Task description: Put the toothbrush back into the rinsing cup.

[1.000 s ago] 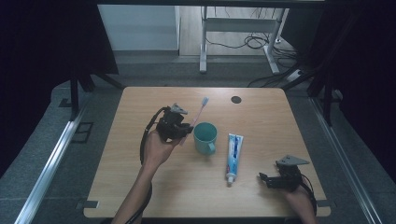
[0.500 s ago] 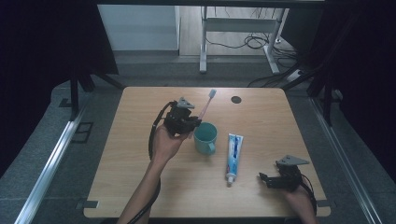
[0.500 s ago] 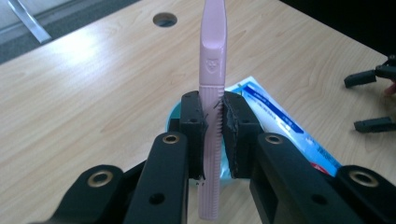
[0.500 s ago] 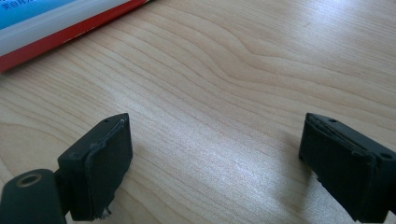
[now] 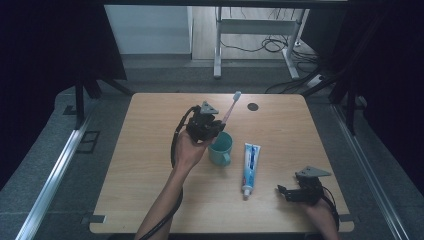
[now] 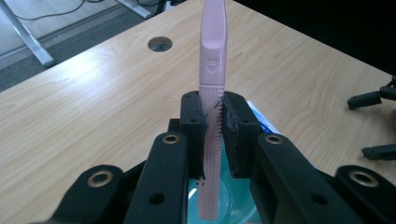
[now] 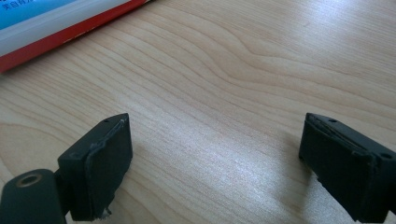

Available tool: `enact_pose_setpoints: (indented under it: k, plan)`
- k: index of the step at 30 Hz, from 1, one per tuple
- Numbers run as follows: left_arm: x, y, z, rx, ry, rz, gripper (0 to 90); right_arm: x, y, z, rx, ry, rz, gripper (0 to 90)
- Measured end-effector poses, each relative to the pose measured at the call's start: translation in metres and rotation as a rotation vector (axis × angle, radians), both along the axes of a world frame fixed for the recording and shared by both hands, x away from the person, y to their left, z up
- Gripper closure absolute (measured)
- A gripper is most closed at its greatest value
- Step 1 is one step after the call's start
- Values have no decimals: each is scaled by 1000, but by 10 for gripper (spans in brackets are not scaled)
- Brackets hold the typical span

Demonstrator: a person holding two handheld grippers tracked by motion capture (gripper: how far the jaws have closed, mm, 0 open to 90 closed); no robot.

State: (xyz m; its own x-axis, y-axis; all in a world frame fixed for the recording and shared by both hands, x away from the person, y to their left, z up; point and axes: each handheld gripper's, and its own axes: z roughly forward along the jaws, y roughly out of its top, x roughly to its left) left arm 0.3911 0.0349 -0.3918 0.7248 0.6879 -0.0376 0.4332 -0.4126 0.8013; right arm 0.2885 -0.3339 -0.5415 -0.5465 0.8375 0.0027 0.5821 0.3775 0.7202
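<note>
**Light, stiff toothbrush clamped at its ribbed handle**

The right gripper [image 5: 290, 192] rests near the table's [image 5: 150, 200] front edge, jaws apart and empty. Farther off, the left gripper [image 6: 214, 122] pinches the pink toothbrush [image 6: 212, 70] above the teal cup [image 5: 220, 148]; its ribbed grip likely resists slipping.

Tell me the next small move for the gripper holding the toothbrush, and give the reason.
Probably lower it so the handle end goes down into the cup. The left gripper is shut on the pink toothbrush, and in the left gripper view the brush's lower end hangs just over the teal cup. The right gripper rests open beside the toothpaste tube.
</note>
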Motion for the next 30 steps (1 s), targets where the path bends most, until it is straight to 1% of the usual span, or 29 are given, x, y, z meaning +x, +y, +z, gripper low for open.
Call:
enact_pose_setpoints:
  k: [7,14,21,30]
  plan:
    - [4,-3,-11,-3,-1,6,793,0,0,0,0,0,4,94]
    - [4,-2,-24,-9,11,13,792,0,0,0,0,0,5,94]
    - [4,-2,-37,-11,28,16,793,0,0,0,0,-1,6,94]
    - [4,-3,-57,-14,60,20,792,0,0,0,1,-1,5,94]
